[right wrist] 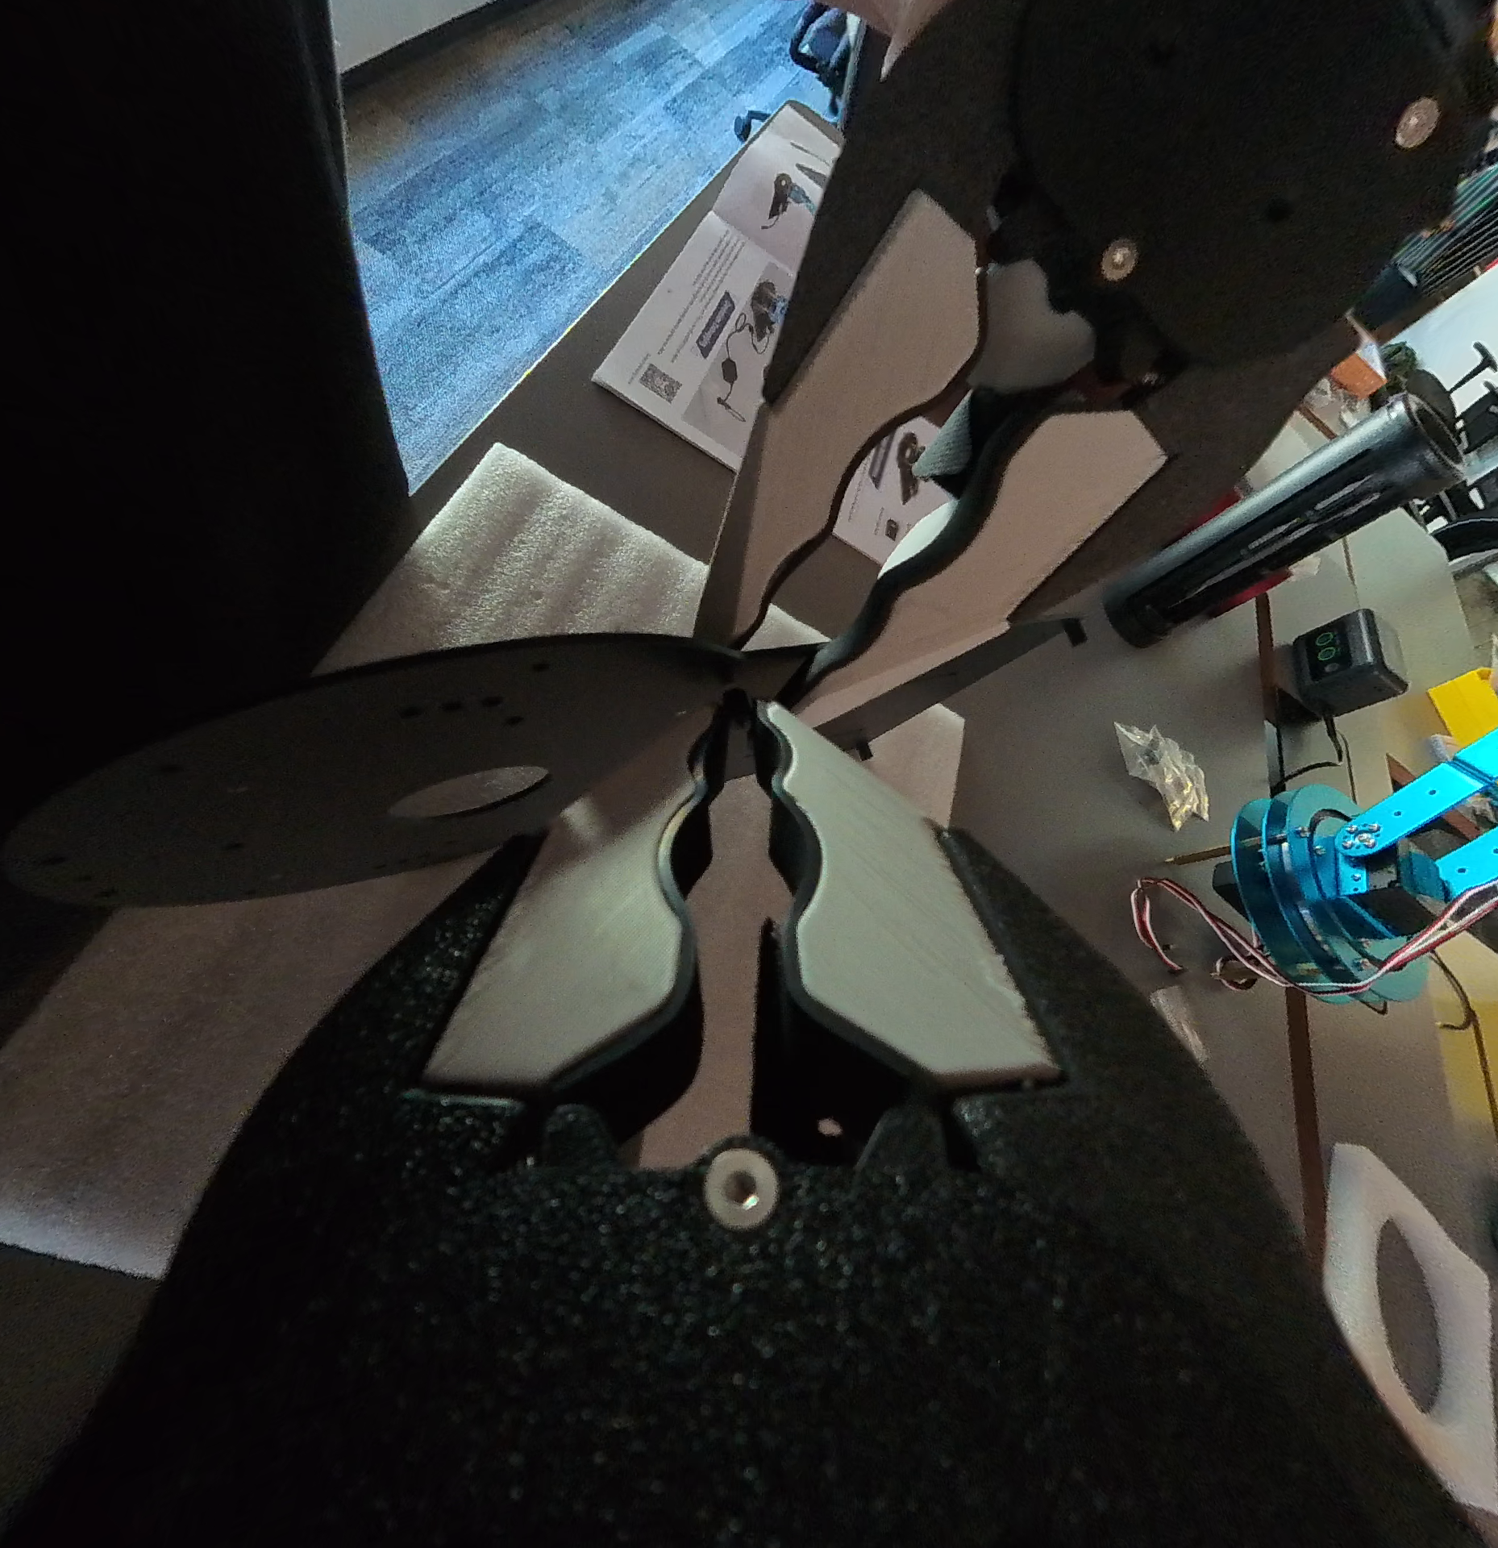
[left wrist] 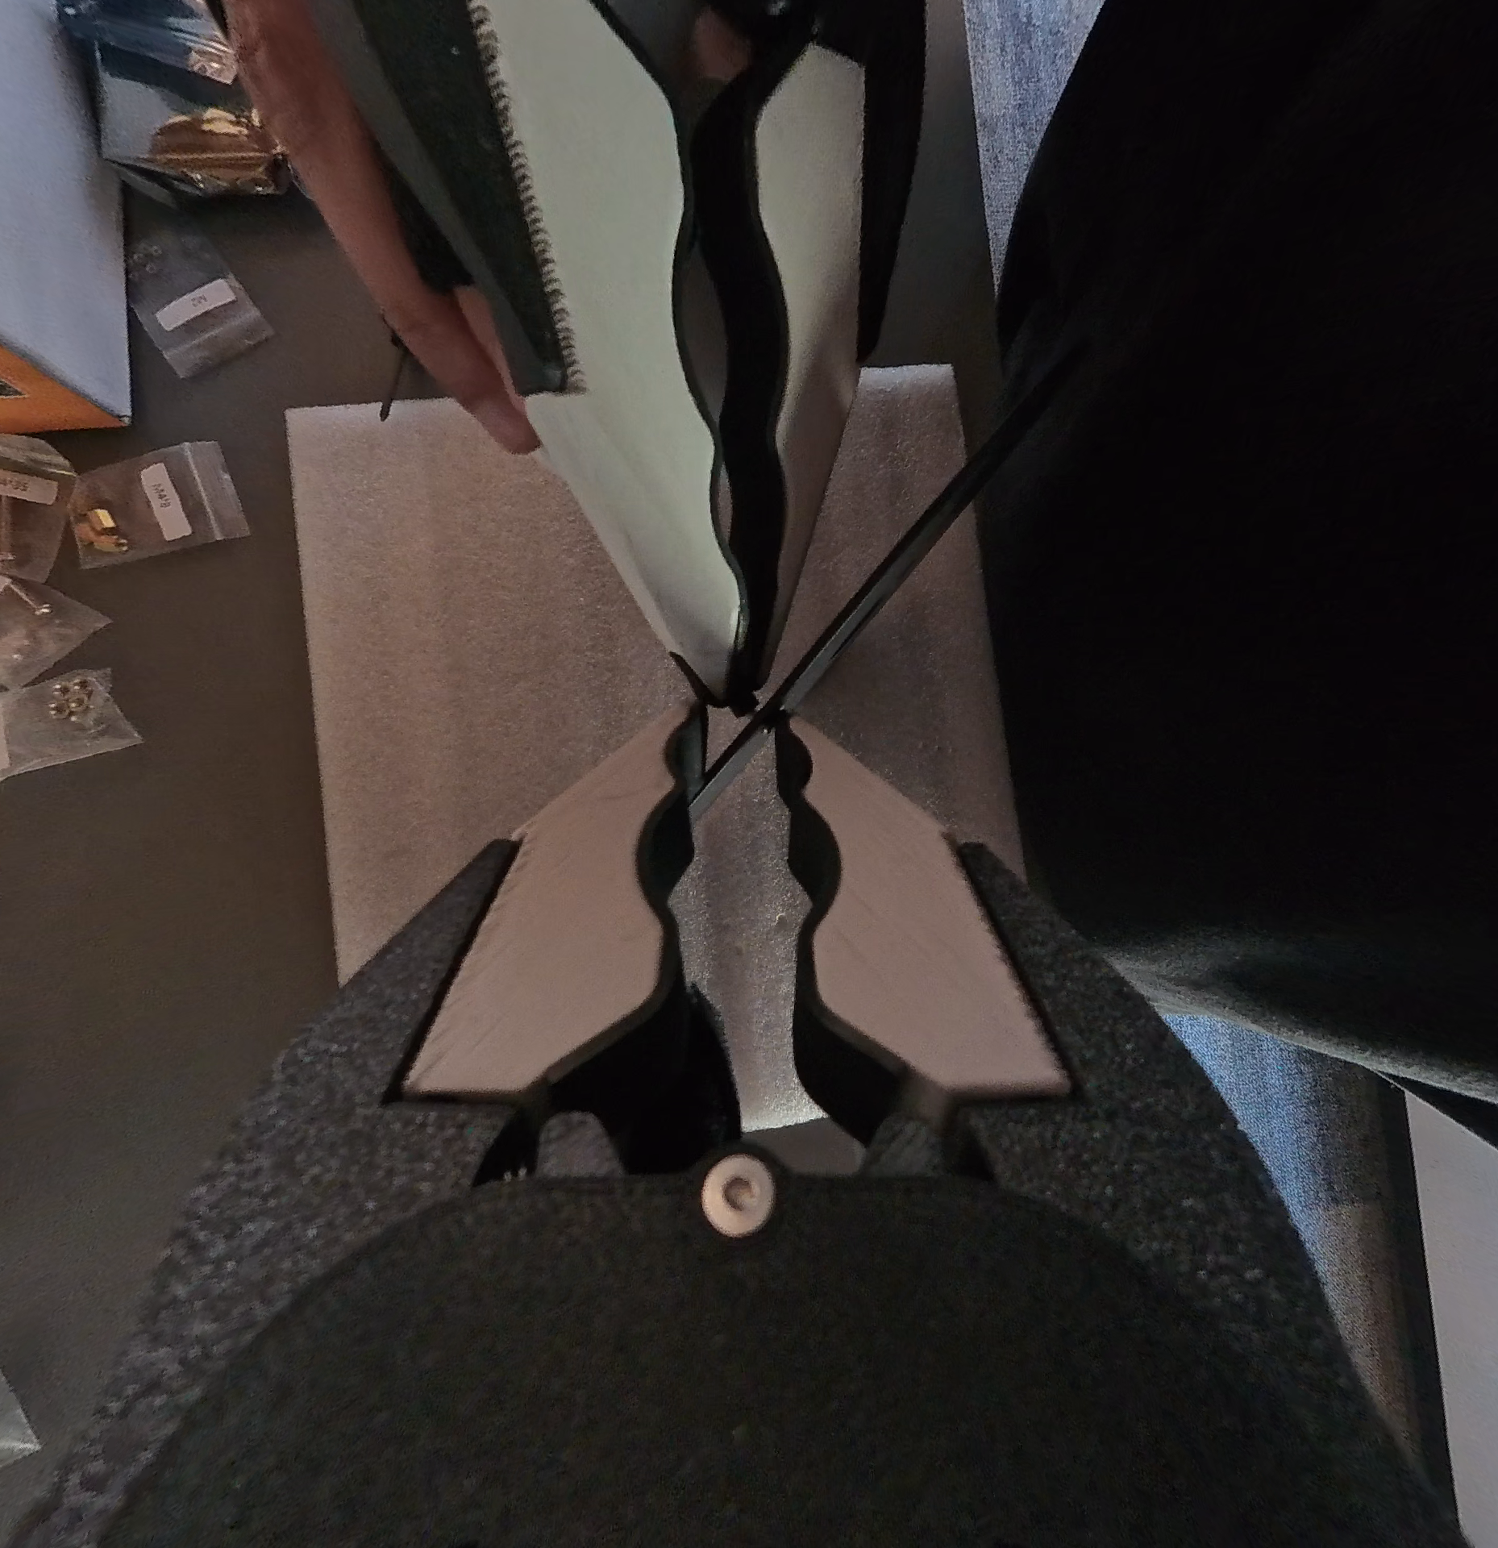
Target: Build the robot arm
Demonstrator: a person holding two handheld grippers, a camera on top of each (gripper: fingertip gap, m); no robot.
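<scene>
A thin black round plate with drilled holes and one larger hole hangs above a white foam sheet. In the left wrist view the plate shows edge-on as a dark diagonal strip. My right gripper has its fingers drawn close, pinching the plate's rim. My left gripper meets it tip to tip from the other side. Its fingers stand a little apart, with the plate's edge crossing between them and touching both pads. The right gripper also shows in the left wrist view, held by a hand. The left gripper also shows in the right wrist view.
The foam sheet lies on a dark table. Small clear bags of brass hardware lie to its left. A blue metal arm on a round base, an open booklet, a black cylinder and a bag of screws stand nearby. Dark clothing borders the table edge. My two grippers' fingertips are within a few centimetres of each other.
</scene>
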